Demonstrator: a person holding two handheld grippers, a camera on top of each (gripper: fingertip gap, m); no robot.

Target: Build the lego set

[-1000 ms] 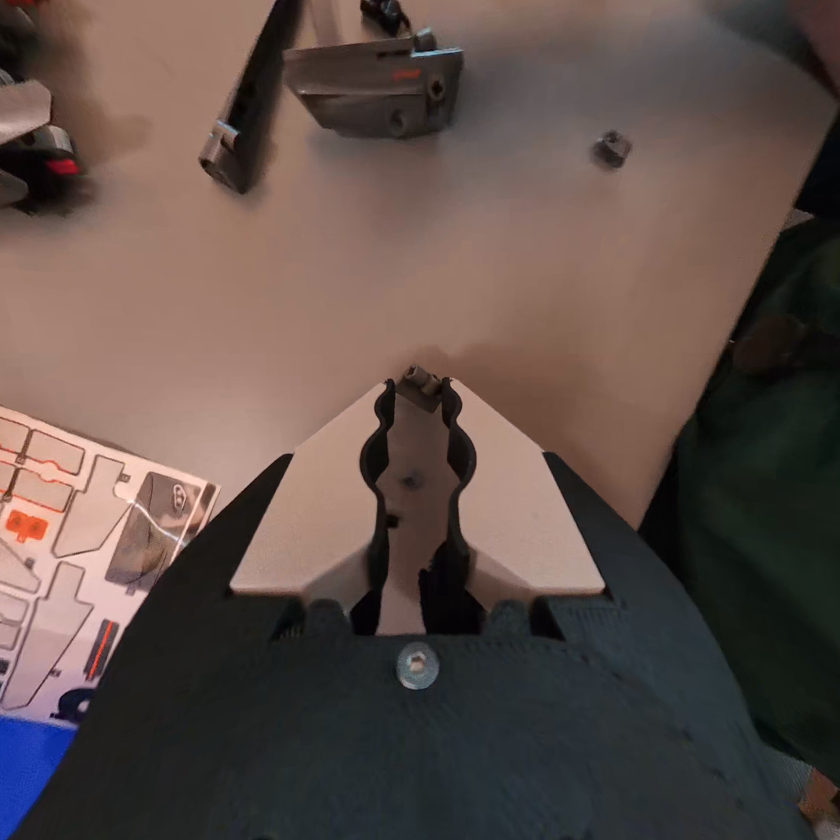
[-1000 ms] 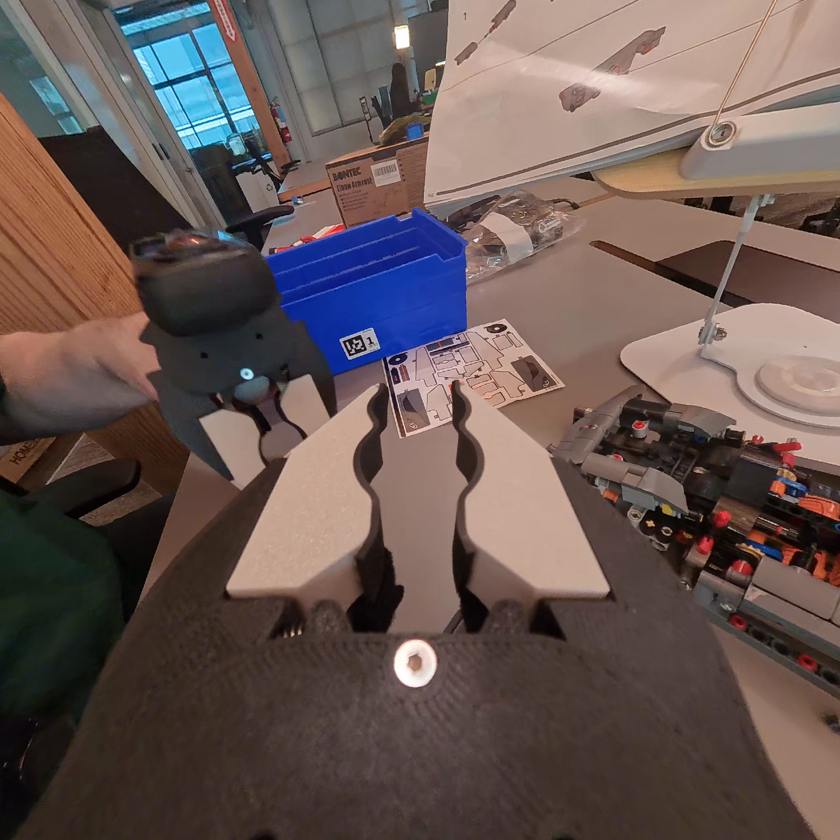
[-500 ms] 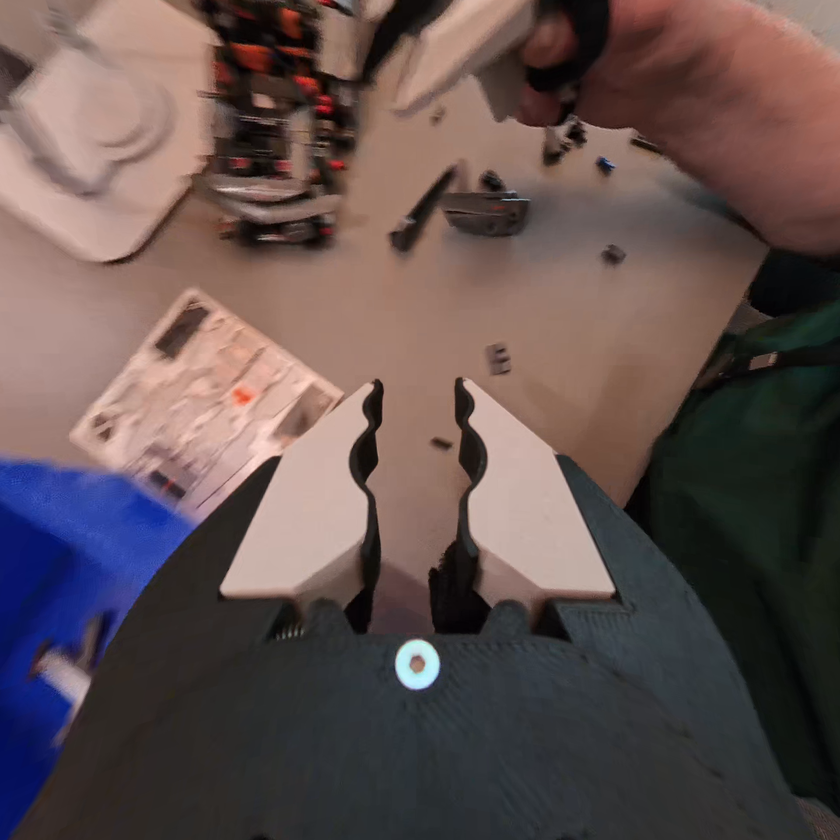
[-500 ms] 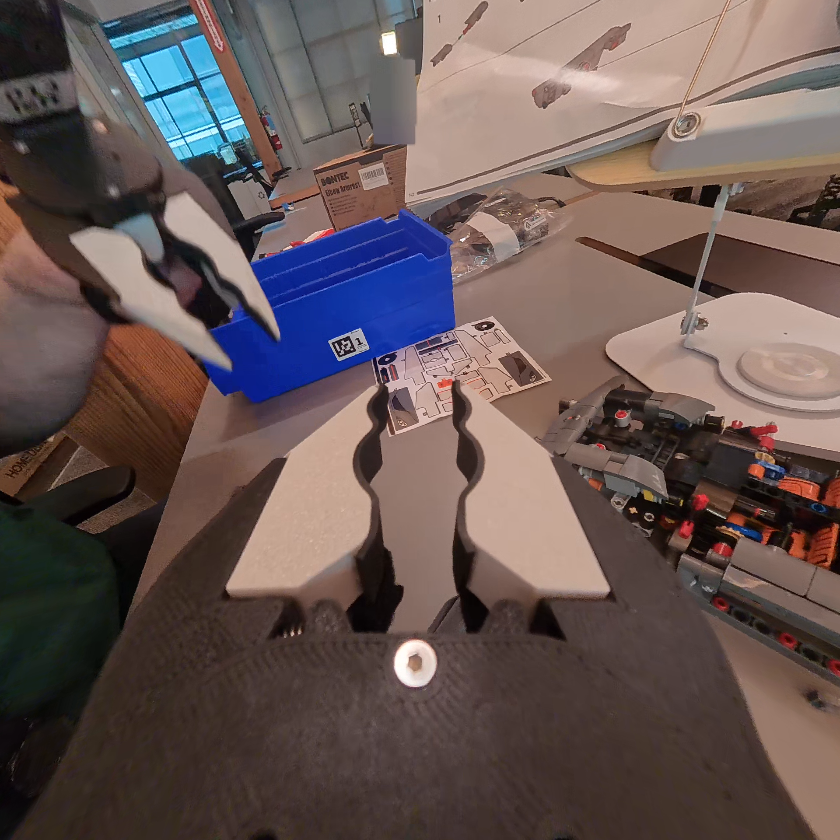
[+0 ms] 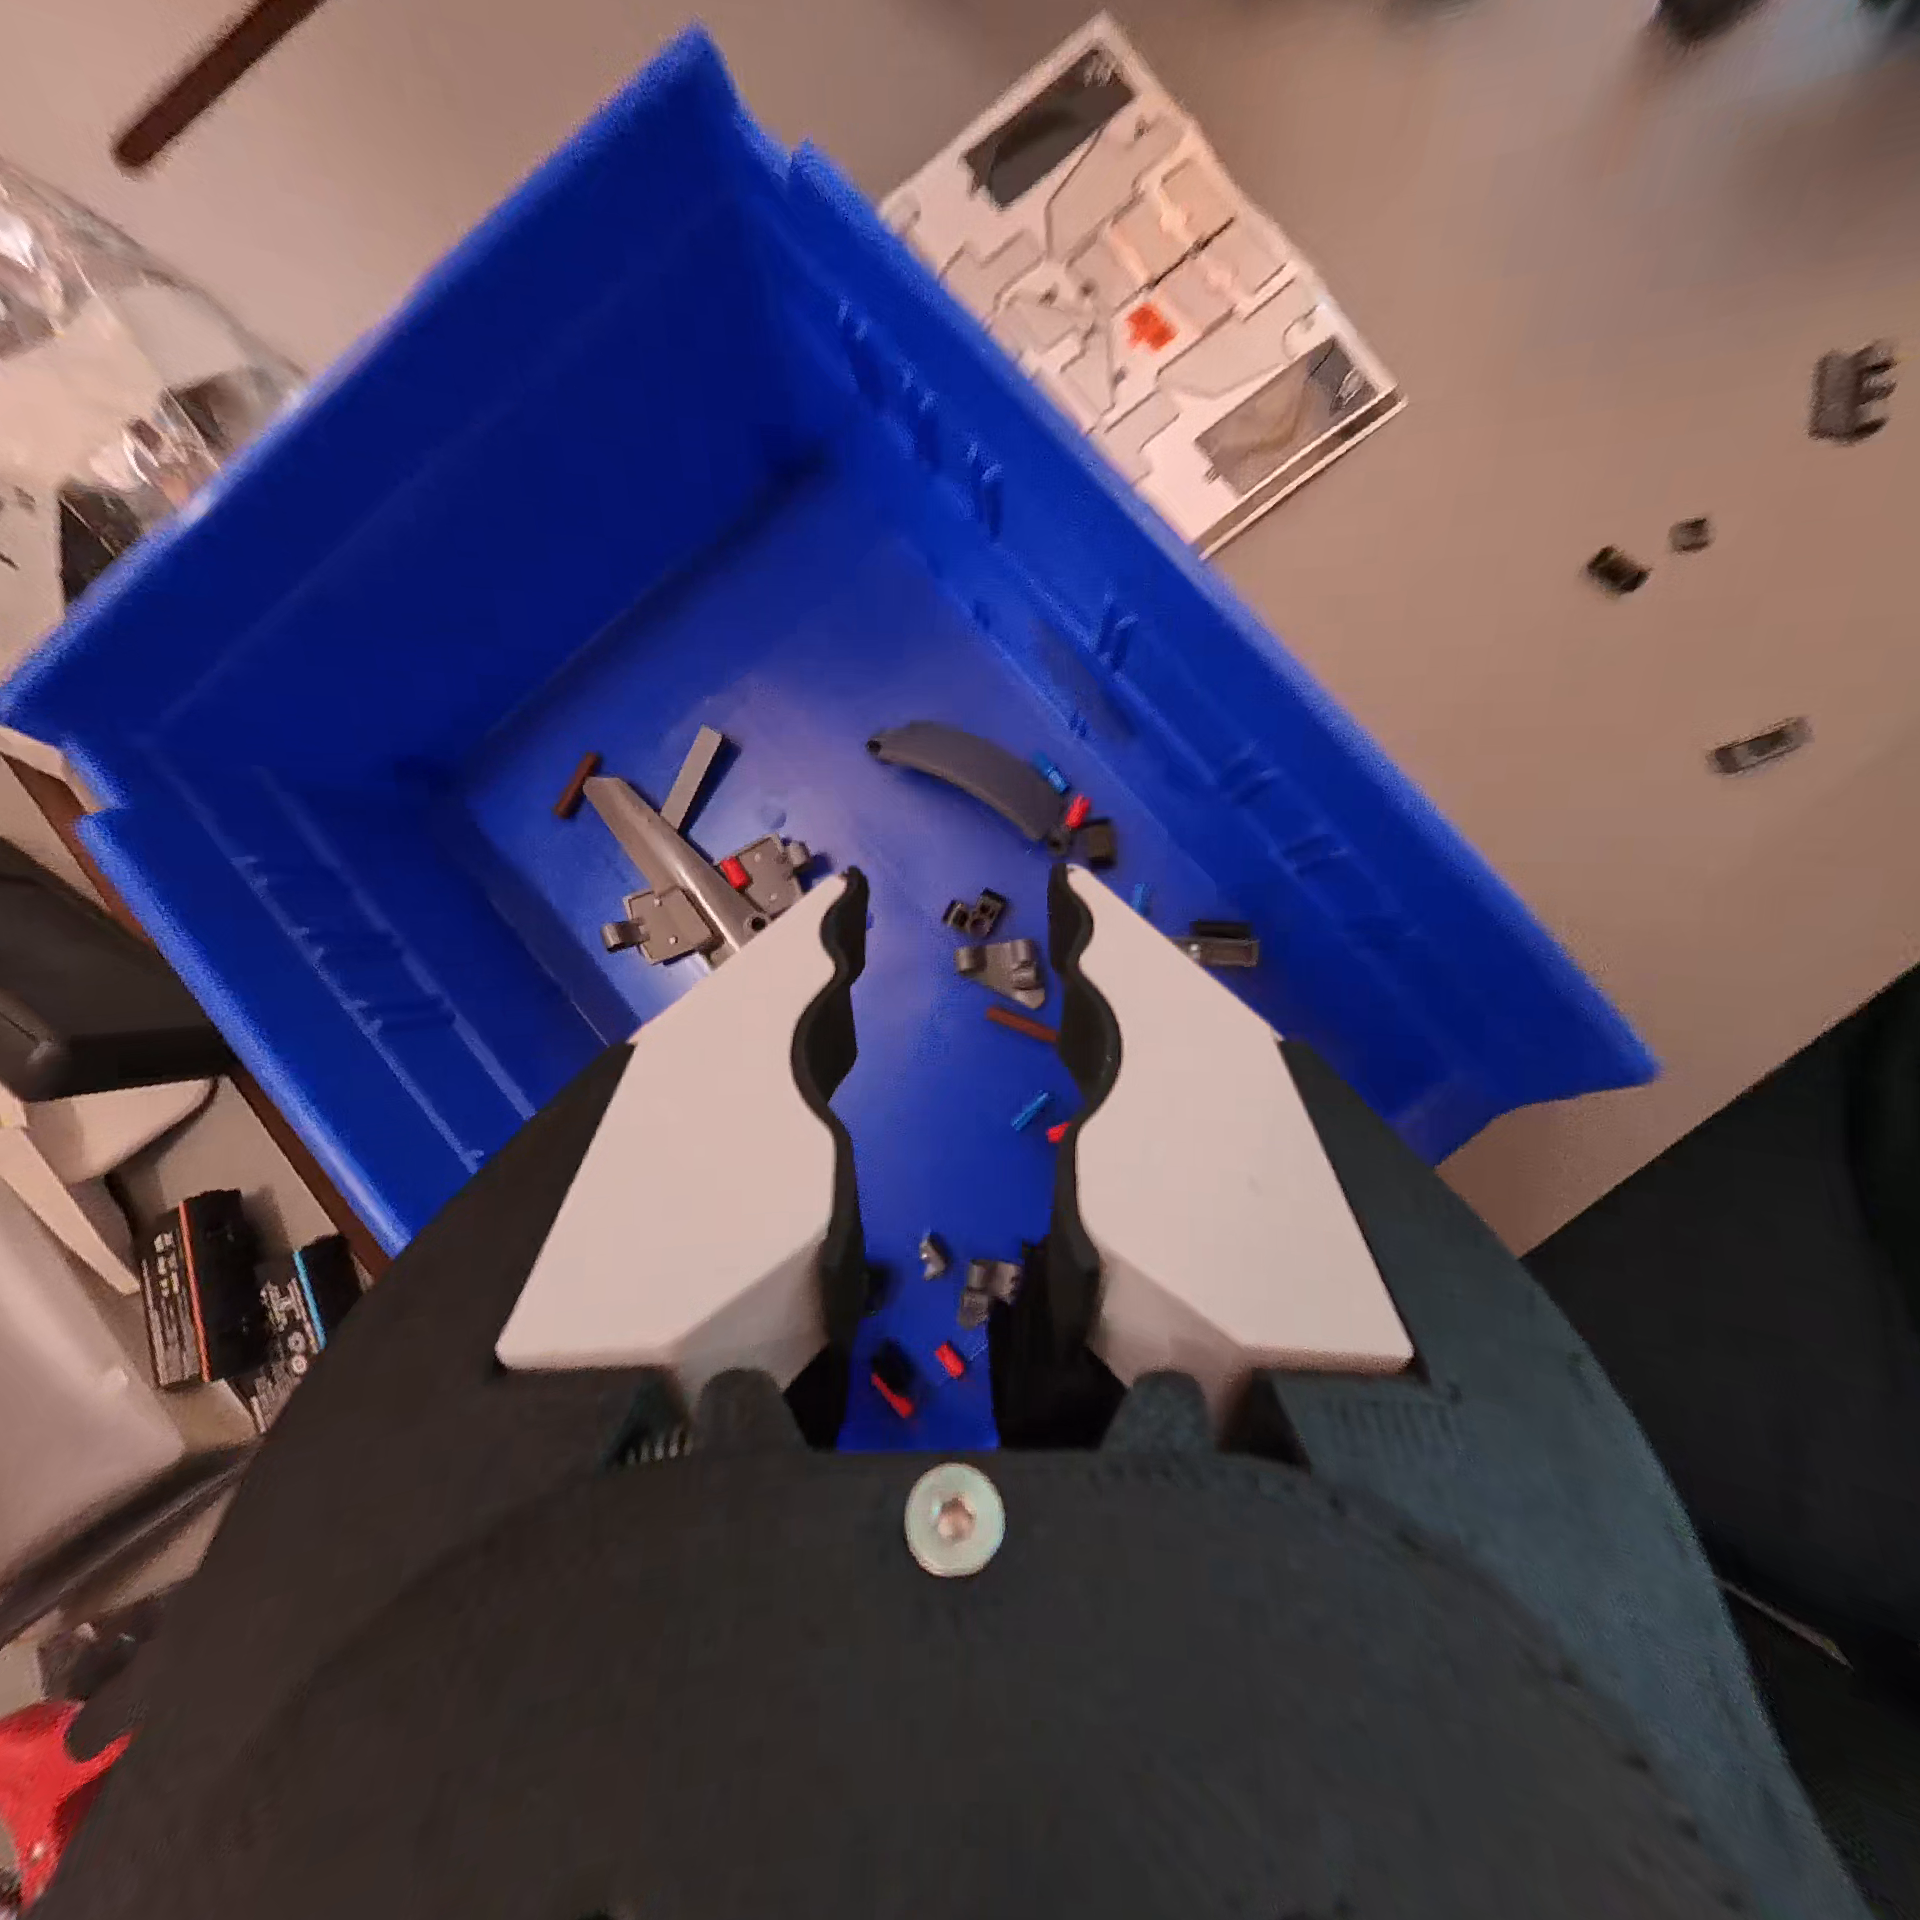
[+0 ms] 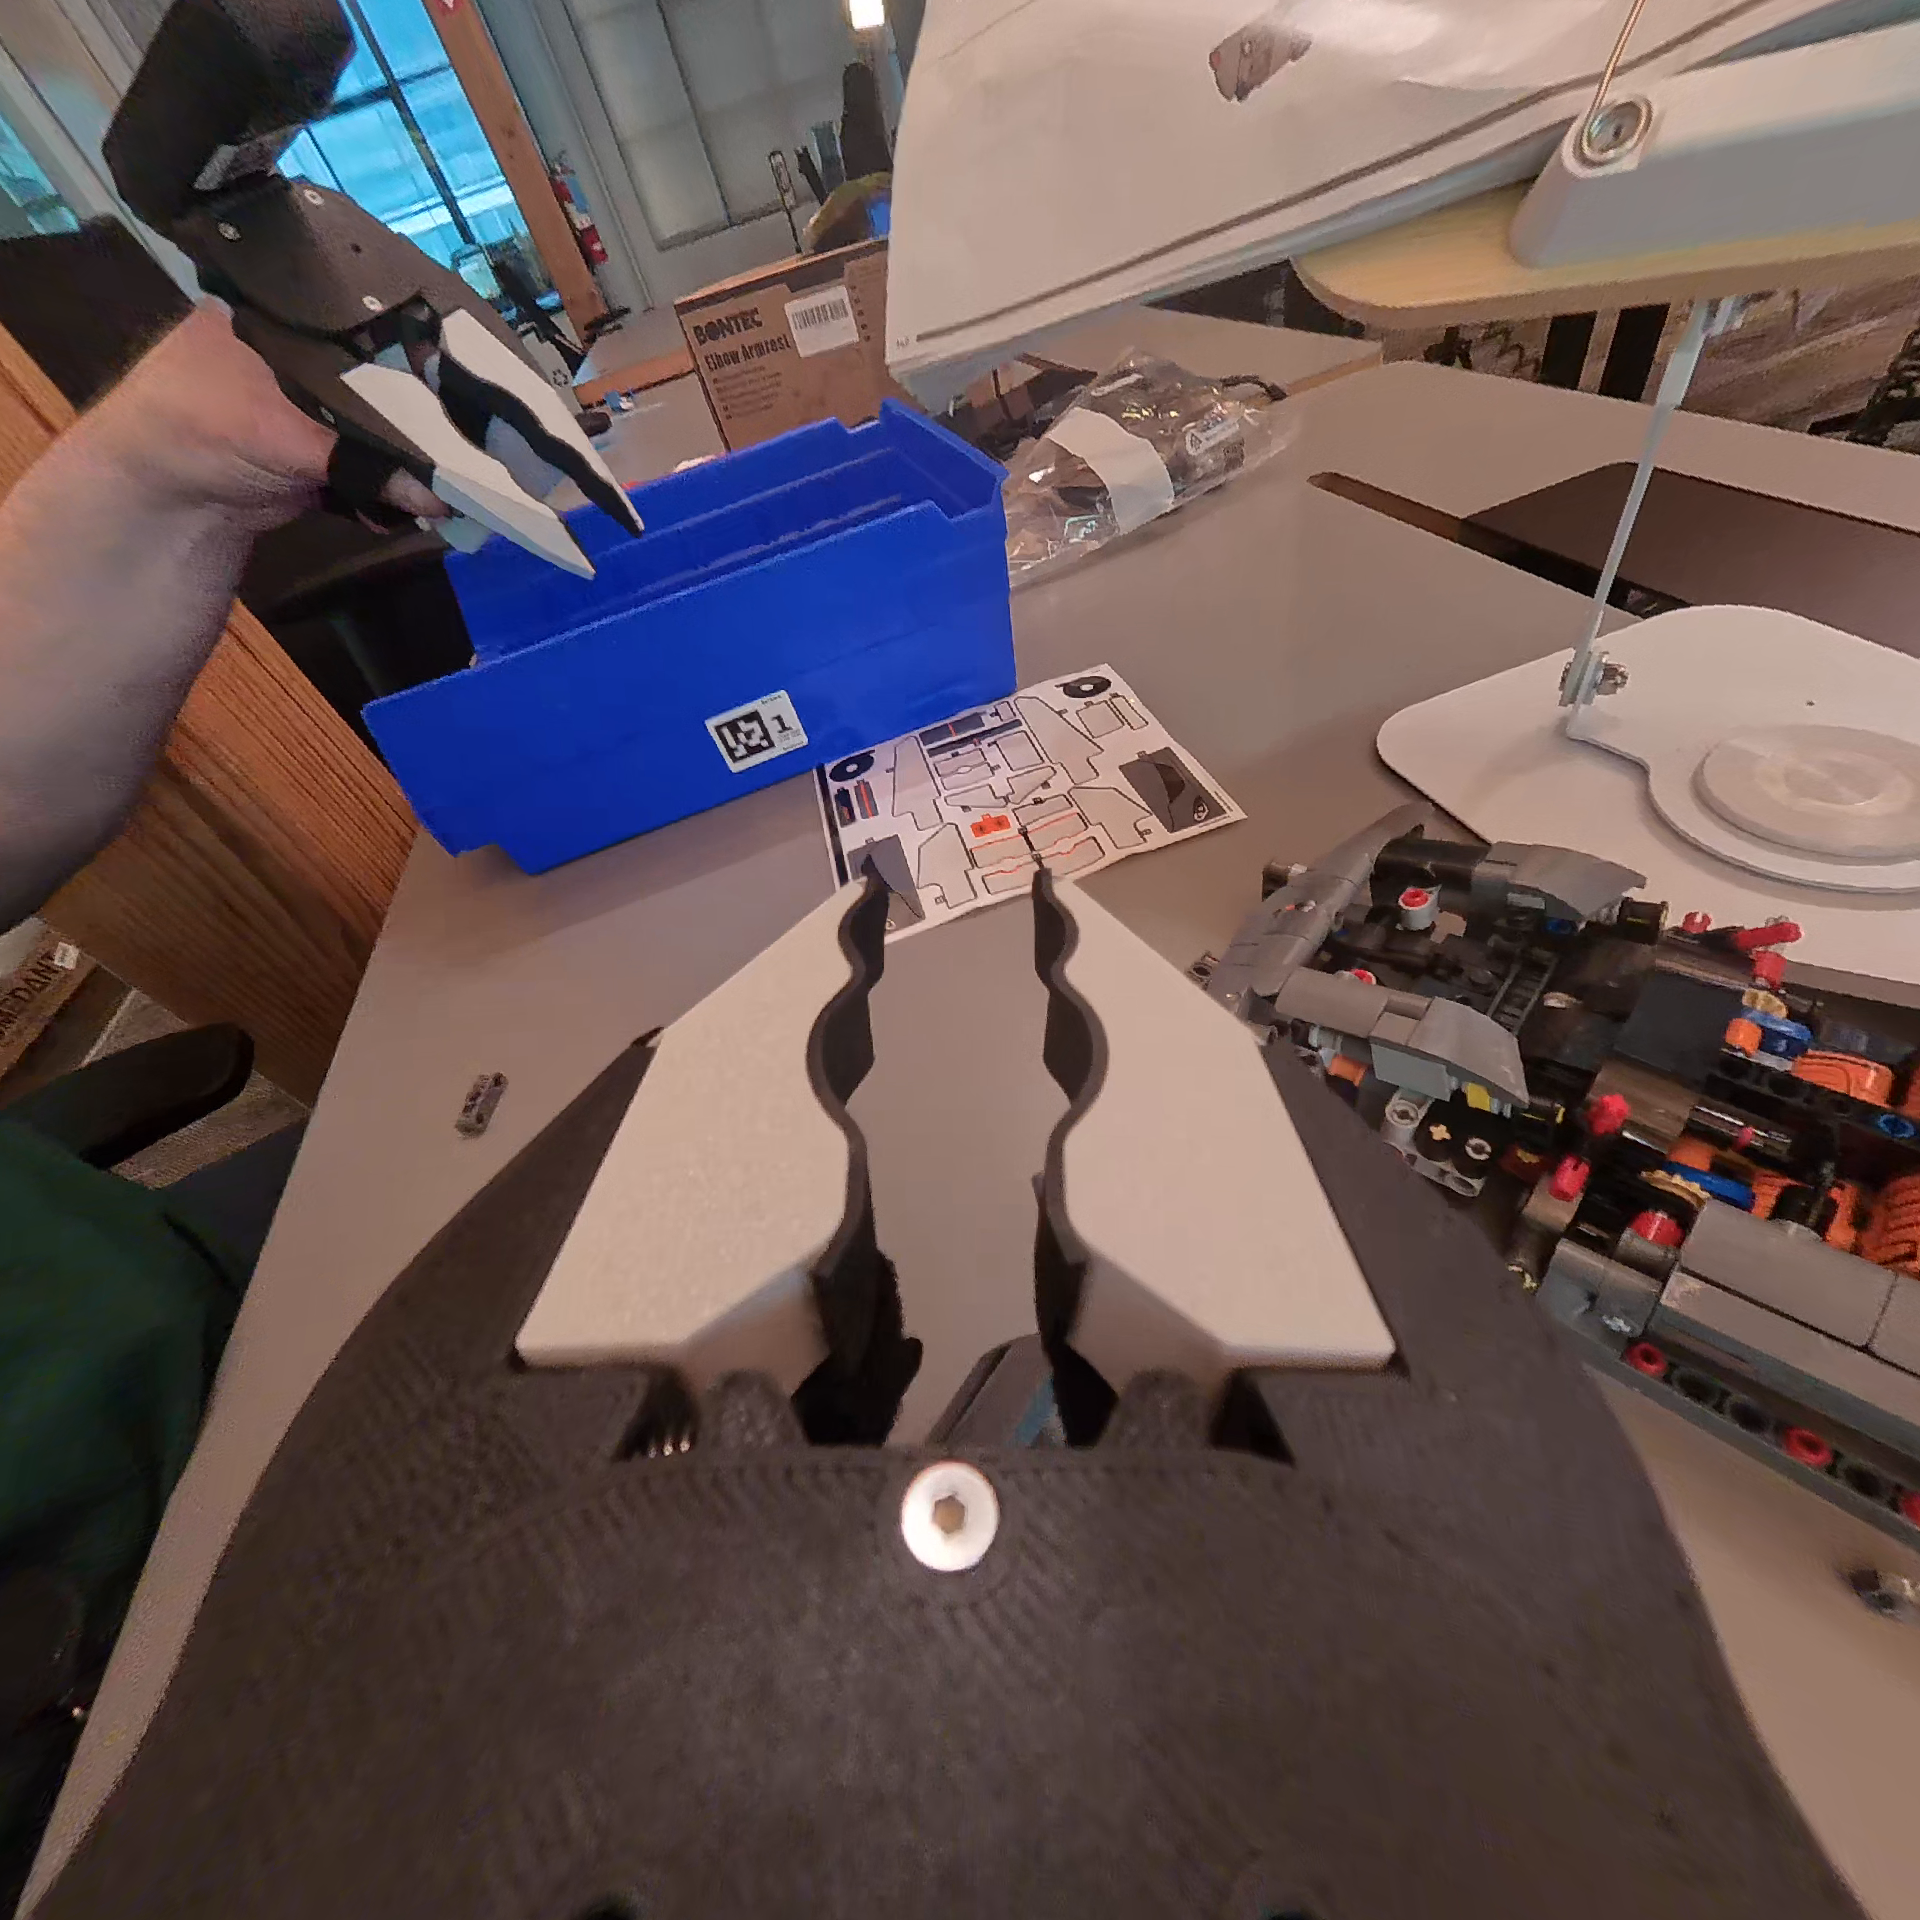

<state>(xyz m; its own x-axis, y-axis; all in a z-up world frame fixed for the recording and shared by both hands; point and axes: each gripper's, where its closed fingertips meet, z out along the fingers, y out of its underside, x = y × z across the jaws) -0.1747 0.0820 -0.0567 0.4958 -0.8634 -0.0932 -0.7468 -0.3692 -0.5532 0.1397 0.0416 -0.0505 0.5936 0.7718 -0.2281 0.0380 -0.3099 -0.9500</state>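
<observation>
**Parts run at the bin, both claws empty**

Nearest first: the right claw [image 6: 956, 894] is held low over the desk [image 6: 1195, 582], jaws apart, nothing gripped. Just to its right, the half-built model [image 6: 1538, 1049] is parked on the desk, grey panels with orange and red bits showing. A small loose piece [image 6: 480, 1101] is lying near the desk's left edge, and the sticker sheet [image 6: 1023, 790] is spread flat just past the fingertips.

Further out, the bin [image 5: 665, 582] is being looked down into by the left claw [image 5: 951, 904], also released and empty. It's hovering above the rim, not down in the bin. Loose parts are scattered on the bin floor: a long grey wing piece [image 5: 665, 852], a curved dark panel [image 5: 966, 769], a small grey bracket [image 5: 1003, 966], plus tiny red and blue pins.

Probably a pick is being lined up. For a clean one, a single part should be chosen first and the jaws squared to its narrow sides before anything is lowered. The small stuff is clustered, so neighbours could easily get pinched too. The bin walls are tall, so a straight-down entry is safer than an angled one.
</observation>
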